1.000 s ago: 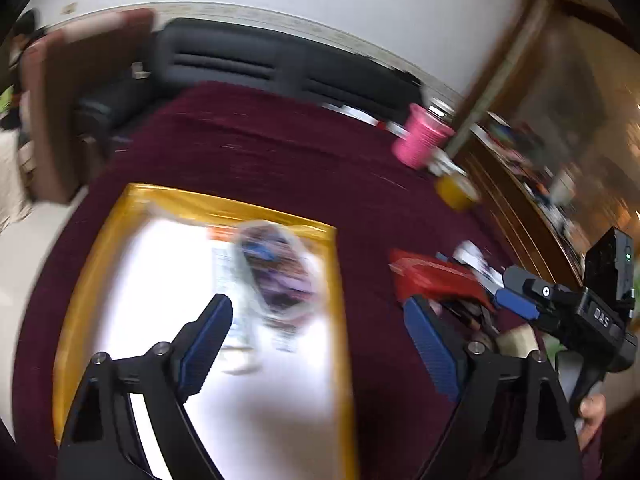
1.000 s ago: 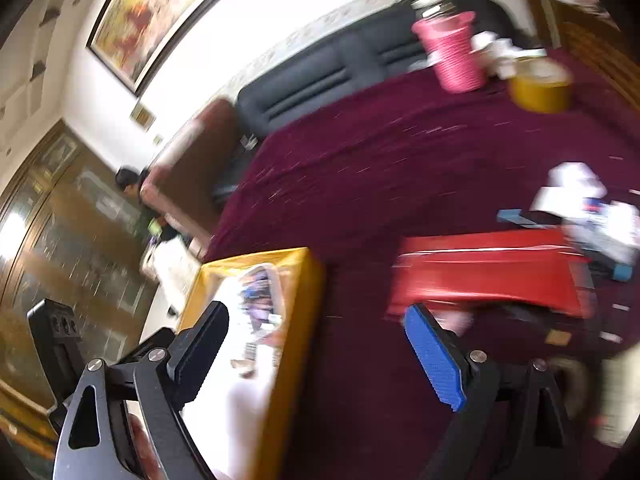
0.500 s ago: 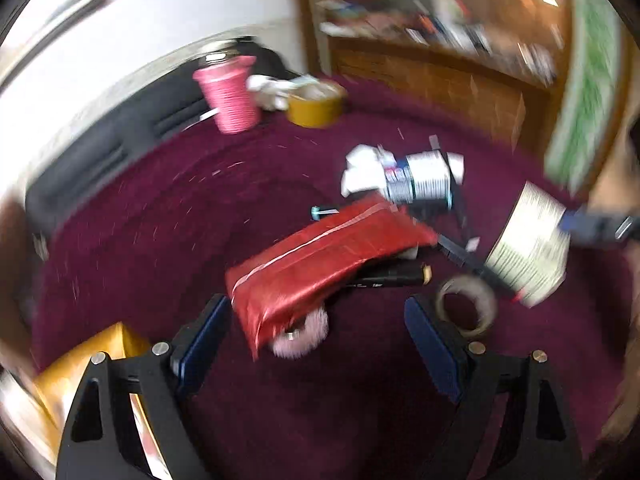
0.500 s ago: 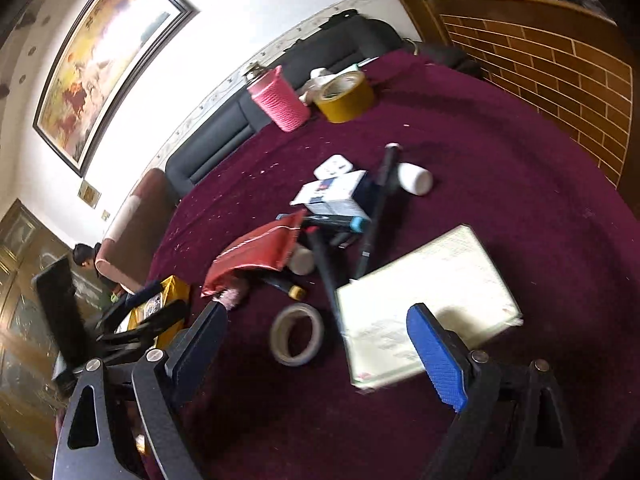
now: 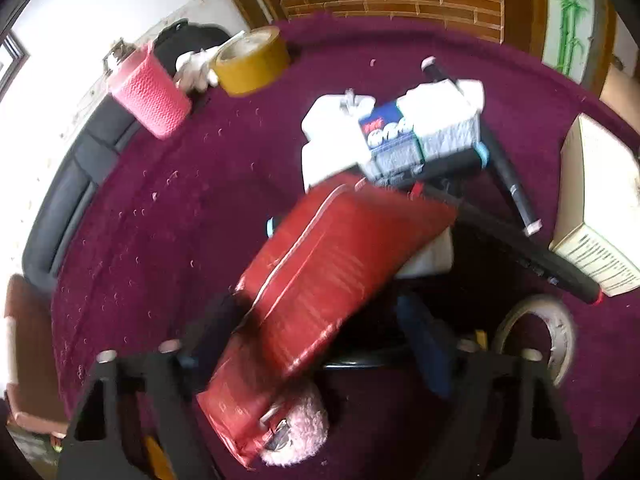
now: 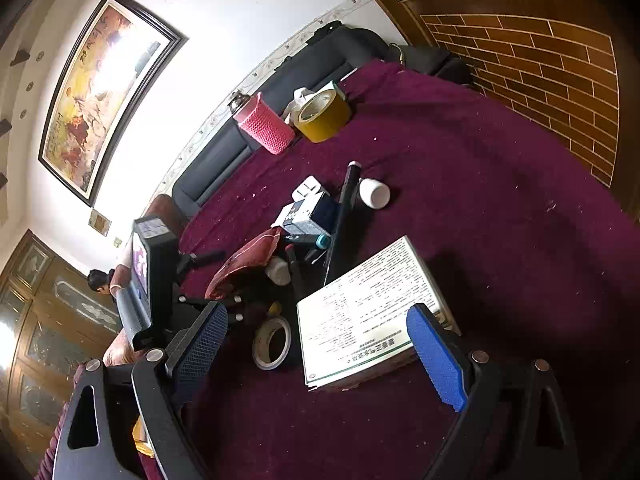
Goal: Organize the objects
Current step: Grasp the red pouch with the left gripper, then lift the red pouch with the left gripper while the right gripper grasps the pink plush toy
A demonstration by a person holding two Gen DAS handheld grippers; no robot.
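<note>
A red foil pouch (image 5: 320, 280) lies across a heap of clutter on the maroon tablecloth (image 5: 180, 200). My left gripper (image 5: 316, 344) is open, its fingers on either side of the pouch's near end, above a pink fluffy thing (image 5: 296, 432). The pouch also shows in the right wrist view (image 6: 244, 260). My right gripper (image 6: 320, 344) is open and empty, just above a white printed box (image 6: 360, 316) and a tape ring (image 6: 272, 344). The left gripper's body (image 6: 156, 280) shows at the left of that view.
A pink knitted cup (image 6: 264, 124) and a wide yellow tape roll (image 6: 324, 116) stand at the table's far side. Blue-and-white packets (image 5: 400, 136), black pens (image 5: 508, 176) and a white bottle (image 6: 374, 192) lie in the heap. A black sofa (image 6: 256, 112) and a brick-pattern cabinet (image 6: 540, 80) lie beyond.
My left gripper has swung from the yellow-rimmed tray over to the heap and closed in on the red pouch. My right gripper has moved over the white box.
</note>
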